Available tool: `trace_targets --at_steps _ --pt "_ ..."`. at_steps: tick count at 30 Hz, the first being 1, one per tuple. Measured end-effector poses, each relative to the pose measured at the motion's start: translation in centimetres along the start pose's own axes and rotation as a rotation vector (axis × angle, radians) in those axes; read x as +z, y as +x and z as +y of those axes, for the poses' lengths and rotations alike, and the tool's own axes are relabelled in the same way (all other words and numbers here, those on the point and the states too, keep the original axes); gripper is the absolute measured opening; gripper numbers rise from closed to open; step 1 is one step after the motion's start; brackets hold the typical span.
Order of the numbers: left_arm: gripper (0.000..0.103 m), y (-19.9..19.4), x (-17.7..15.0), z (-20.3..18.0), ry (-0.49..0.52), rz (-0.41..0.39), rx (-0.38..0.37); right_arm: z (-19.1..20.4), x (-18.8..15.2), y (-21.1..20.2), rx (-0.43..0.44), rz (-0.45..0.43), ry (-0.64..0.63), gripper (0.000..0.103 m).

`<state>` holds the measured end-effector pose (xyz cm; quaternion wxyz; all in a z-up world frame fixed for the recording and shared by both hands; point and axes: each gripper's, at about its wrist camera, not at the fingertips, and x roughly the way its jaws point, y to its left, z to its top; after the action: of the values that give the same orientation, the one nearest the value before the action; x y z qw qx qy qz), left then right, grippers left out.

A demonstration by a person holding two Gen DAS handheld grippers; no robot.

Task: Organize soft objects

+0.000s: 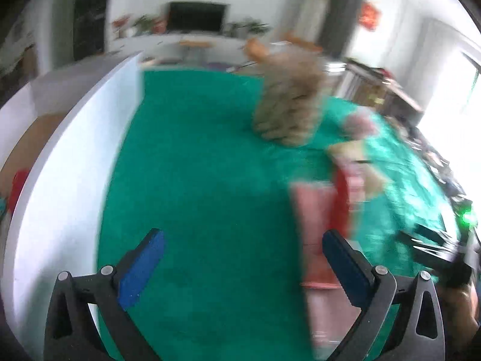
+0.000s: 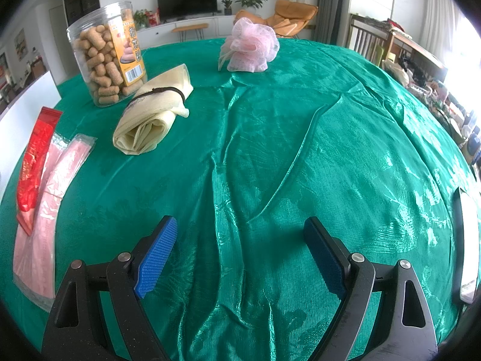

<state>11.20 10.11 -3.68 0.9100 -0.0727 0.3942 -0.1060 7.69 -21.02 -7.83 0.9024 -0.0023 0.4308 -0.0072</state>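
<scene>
In the right wrist view a pink mesh bath pouf (image 2: 249, 48) sits at the far side of the green tablecloth (image 2: 270, 138). A rolled cream cloth (image 2: 153, 114) bound by a black band lies left of the middle. Flat pink packets (image 2: 45, 210) and a red packet (image 2: 34, 162) lie at the left edge. My right gripper (image 2: 240, 222) hangs open over bare cloth, holding nothing. The left wrist view is blurred. There my left gripper (image 1: 243, 237) stands wide open and empty over the cloth, with the pink packet (image 1: 315, 210) just beside its right finger (image 1: 345, 261).
A clear jar of tan snacks (image 2: 108, 57) stands at the back left, blurred in the other view as the jar (image 1: 288, 99). A white board (image 1: 60, 165) borders the table's left side. A white flat object (image 2: 467, 240) lies at the right edge. Chairs and clutter stand beyond.
</scene>
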Motion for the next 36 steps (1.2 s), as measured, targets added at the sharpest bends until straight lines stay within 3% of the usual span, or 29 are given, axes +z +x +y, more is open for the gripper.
trace_targets --at_steps 2,6,10,12,13,15,22,25,30,31,34,36 --pt "0.103 -0.1 0.3 -3.0 0.097 -0.007 -0.011 0.0 0.0 0.0 0.0 0.0 0.0 0.088" --pt "0.099 2.2 0.3 -8.2 0.277 0.017 0.065 0.0 0.0 0.0 0.001 -0.001 0.0 0.088" --pt "0.066 5.5 0.5 -8.9 0.28 0.107 0.091 0.0 0.0 0.0 0.0 0.0 0.0 0.088" --pt "0.04 6.6 0.4 -8.7 0.251 0.138 0.092 0.0 0.0 0.0 0.0 0.0 0.0 0.088" --pt "0.021 6.8 0.4 -8.6 0.241 0.138 0.092 0.0 0.0 0.0 0.0 -0.001 0.0 0.088" --pt "0.016 5.8 0.8 -8.1 0.198 0.095 0.072 0.0 0.0 0.0 0.0 -0.001 0.0 0.088" --pt "0.015 2.9 2.4 -5.6 0.057 0.074 -0.054 0.0 0.0 0.0 0.0 -0.001 0.0 0.088" --pt "0.015 2.3 2.9 -2.6 0.014 0.077 0.014 0.0 0.0 0.0 0.0 -0.001 0.0 0.088" --pt "0.018 4.4 1.6 1.1 0.025 0.167 0.193 0.0 0.0 0.0 0.0 -0.001 0.0 0.088" --pt "0.027 5.0 1.2 1.6 0.023 0.181 0.22 0.0 0.0 0.0 0.0 -0.001 0.001 0.088" --pt "0.08 6.0 0.4 2.4 0.01 0.191 0.243 0.0 0.0 0.0 0.0 -0.001 0.001 0.088" --pt "0.085 6.3 -0.2 2.3 0.02 0.169 0.268 0.0 0.0 0.0 0.0 -0.001 0.0 0.088"
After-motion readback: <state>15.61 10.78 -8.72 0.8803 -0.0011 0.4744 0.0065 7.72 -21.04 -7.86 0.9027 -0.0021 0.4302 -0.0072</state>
